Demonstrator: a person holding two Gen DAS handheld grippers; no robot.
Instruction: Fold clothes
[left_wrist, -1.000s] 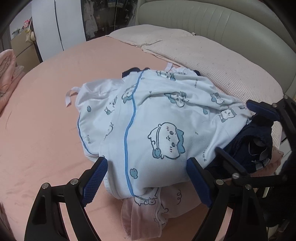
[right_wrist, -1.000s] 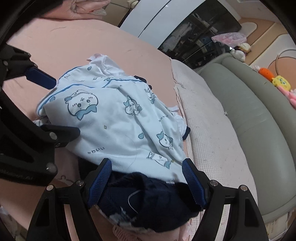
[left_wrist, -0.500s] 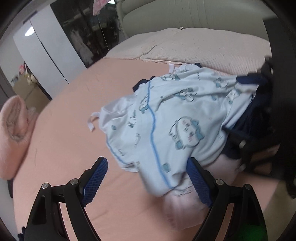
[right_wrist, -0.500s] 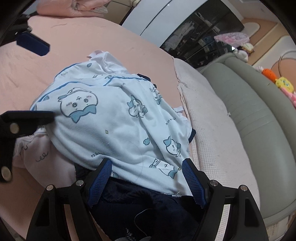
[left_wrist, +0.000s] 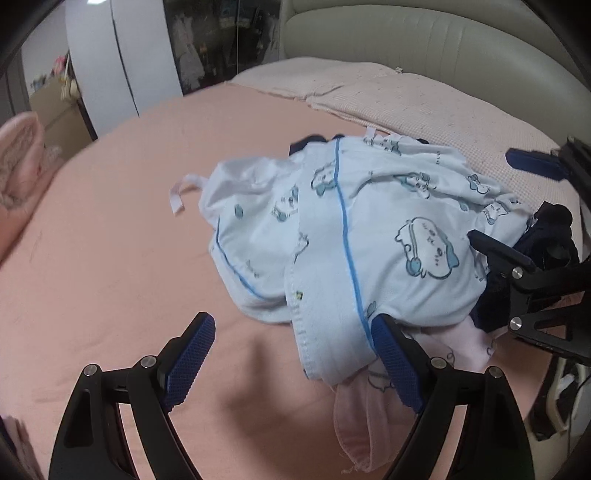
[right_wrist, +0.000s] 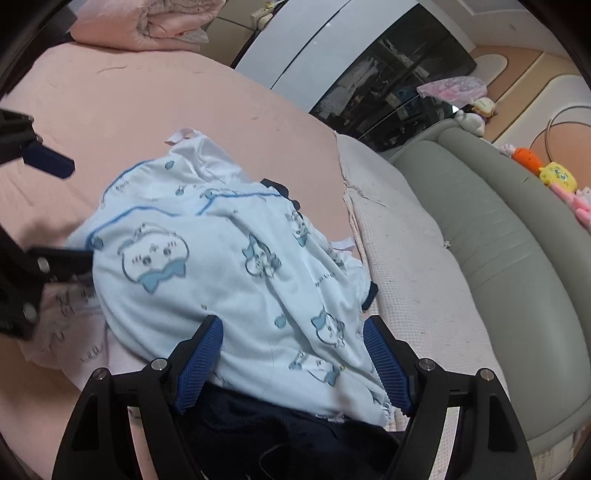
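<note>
Left gripper (left_wrist: 293, 354): fingers spread, empty, low over pink bed (left_wrist: 110, 229) at near edge of the clothes pile. Pale-blue cartoon-print top (left_wrist: 369, 236) tops pile, mid-bed. Right gripper (right_wrist: 293, 356): fingers spread, straddling top's hem. Only right view shows folded pink quilt (right_wrist: 155, 20) & plush toys (right_wrist: 557, 175).

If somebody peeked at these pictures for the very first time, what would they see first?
Probably the light blue pajama top with cartoon animal faces, heaped in the middle of the round pink bed over dark navy clothes and a pale pink garment. Next, the blue-padded left gripper and right gripper, both with jaws open at the heap's edge. Bright plush toys sit on the grey headboard.
</note>
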